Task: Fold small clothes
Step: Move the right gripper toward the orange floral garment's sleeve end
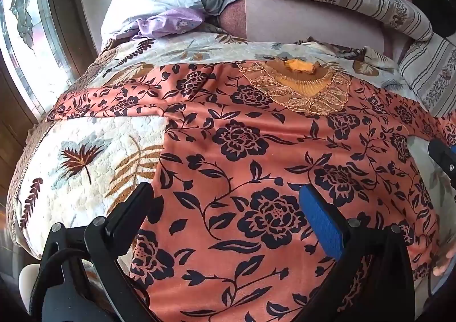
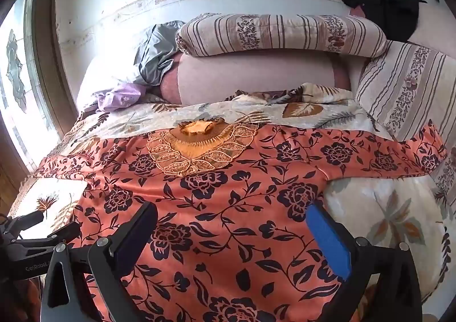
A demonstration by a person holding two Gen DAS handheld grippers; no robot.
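An orange top with dark floral print [image 1: 256,151] lies flat and spread out on the bed, sleeves out to both sides, gold embroidered collar [image 1: 302,85] at the far end. It also shows in the right wrist view [image 2: 228,208]. My left gripper [image 1: 225,202] is open and empty, hovering over the garment's lower left part. My right gripper [image 2: 230,225] is open and empty over the lower right part. The right gripper's finger [image 1: 443,156] shows at the right edge of the left wrist view, and the left gripper's fingers [image 2: 34,222] at the left edge of the right wrist view.
A cream quilt with leaf print [image 1: 85,151] covers the bed. Striped pillows [image 2: 279,34] and a striped cushion [image 2: 404,88] lie at the head and right. Grey [image 2: 156,59] and lilac [image 2: 119,96] cloths lie far left. A window [image 1: 25,45] is on the left.
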